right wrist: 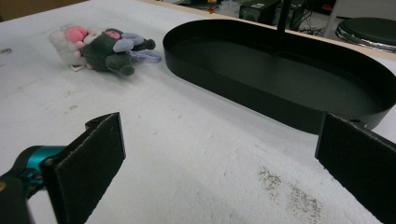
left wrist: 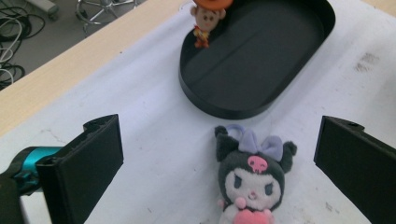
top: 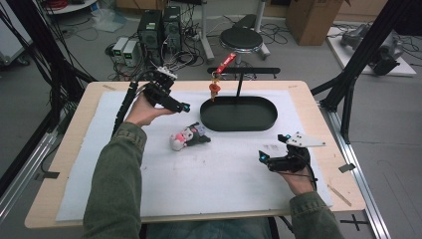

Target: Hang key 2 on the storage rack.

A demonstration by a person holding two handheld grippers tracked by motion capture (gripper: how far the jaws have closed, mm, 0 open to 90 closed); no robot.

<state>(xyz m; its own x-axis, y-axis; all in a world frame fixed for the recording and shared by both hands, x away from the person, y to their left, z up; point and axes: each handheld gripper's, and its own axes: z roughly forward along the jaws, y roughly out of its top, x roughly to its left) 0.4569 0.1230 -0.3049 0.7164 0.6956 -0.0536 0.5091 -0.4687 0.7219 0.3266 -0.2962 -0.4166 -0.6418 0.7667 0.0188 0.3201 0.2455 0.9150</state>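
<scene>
Jaws of the left gripper (left wrist: 219,158) stand spread wide, holding nothing, and hover above the plush toy (left wrist: 250,179), which sits between them in the left gripper view. The plush toy, dark grey with a white face, a lilac bow and a pink heart, lies on the white mat (top: 209,174) just beside the near left end of the black oval tray (top: 239,113), not touching it. A small red-hatted figure (left wrist: 205,21) hangs on a red strap (top: 226,62) over the tray's left end, from the stand's black bar (top: 251,70). The right gripper (right wrist: 219,158) is likewise spread and empty, resting low over the mat near the tray's right end, well apart from the plush toy.
</scene>
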